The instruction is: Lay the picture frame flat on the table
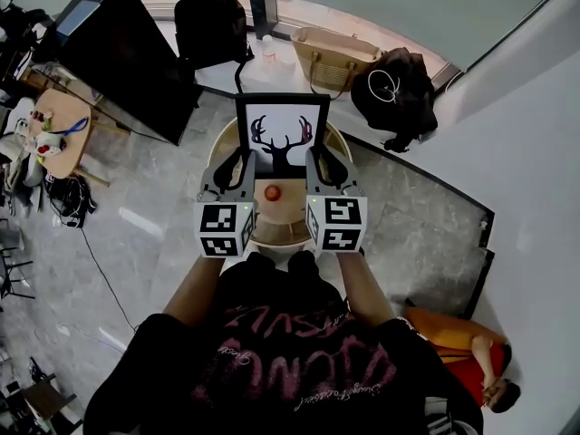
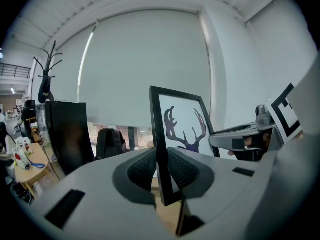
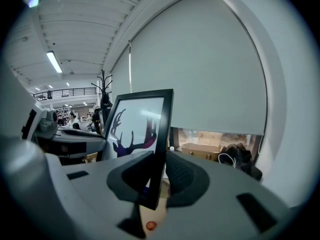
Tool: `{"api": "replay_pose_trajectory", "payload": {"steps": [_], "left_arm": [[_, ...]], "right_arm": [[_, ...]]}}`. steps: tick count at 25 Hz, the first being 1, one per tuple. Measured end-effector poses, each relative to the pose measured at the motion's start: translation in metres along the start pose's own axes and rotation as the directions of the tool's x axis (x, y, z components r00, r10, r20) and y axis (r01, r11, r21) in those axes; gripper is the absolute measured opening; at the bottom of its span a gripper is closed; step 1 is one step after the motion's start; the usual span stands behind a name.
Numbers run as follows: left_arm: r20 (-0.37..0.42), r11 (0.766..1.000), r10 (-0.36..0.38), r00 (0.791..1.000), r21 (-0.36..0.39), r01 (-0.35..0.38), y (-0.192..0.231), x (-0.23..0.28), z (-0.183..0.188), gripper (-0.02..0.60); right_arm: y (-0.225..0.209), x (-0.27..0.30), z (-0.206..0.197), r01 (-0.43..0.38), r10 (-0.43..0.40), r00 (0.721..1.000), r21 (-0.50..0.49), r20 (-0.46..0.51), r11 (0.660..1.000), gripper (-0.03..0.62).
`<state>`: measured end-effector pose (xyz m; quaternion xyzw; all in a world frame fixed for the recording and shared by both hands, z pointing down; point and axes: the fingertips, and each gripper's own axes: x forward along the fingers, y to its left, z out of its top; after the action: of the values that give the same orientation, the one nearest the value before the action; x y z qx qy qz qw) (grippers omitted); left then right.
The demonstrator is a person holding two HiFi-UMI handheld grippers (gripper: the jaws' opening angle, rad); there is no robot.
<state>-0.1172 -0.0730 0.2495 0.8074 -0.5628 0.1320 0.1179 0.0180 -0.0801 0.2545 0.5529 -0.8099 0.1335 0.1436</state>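
Nearest the head camera, a dark printed shirt (image 1: 290, 352) fills the lower field.

Object: picture frame (image 1: 282, 134), black border, antler print. It is held upright, face toward the person, over the far half of the round wooden table (image 1: 272, 229). Whether its lower edge touches the table cannot be told.

Grip: the left gripper (image 1: 237, 159) is closed on the frame's left side edge. In the left gripper view the edge is seen pinched between the ribbed pads, with the lower corner showing just below the jaws. The right gripper (image 1: 323, 159) is closed likewise on the right side edge, low down. Both pairs of jaws are narrowed to the thickness of the border.

Handling (judged): the frame is expected to be stiff and fairly light. The glazed front is probably fragile and the smooth border slippery, so the two opposite side edges are judged the proper hold. An even tilt backward or forward would be called for, and any twist between the grippers should be avoided.

Surroundings: a small red object (image 1: 272, 192) lies on the table between the grippers, near the frame's foot. It could be caught under the frame. A tan handbag (image 1: 331, 57) and a black backpack (image 1: 210, 25) are noted on the floor beyond.
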Motion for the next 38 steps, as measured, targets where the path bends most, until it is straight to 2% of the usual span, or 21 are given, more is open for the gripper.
{"api": "replay_pose_trajectory", "payload": {"steps": [19,38], "left_arm": [[-0.087,0.997,0.028,0.996,-0.075,-0.035,-0.003,0.0,-0.049,0.072],[-0.152,0.995,0.028,0.988,-0.091,-0.042,-0.009,0.003,-0.081,0.072]], "right_arm": [[0.003,0.007,-0.046,-0.031,0.033,0.994,0.016,-0.103,0.999,0.083],[0.002,0.009,-0.081,-0.04,0.046,0.984,0.038,-0.17,0.998,0.083]]}}
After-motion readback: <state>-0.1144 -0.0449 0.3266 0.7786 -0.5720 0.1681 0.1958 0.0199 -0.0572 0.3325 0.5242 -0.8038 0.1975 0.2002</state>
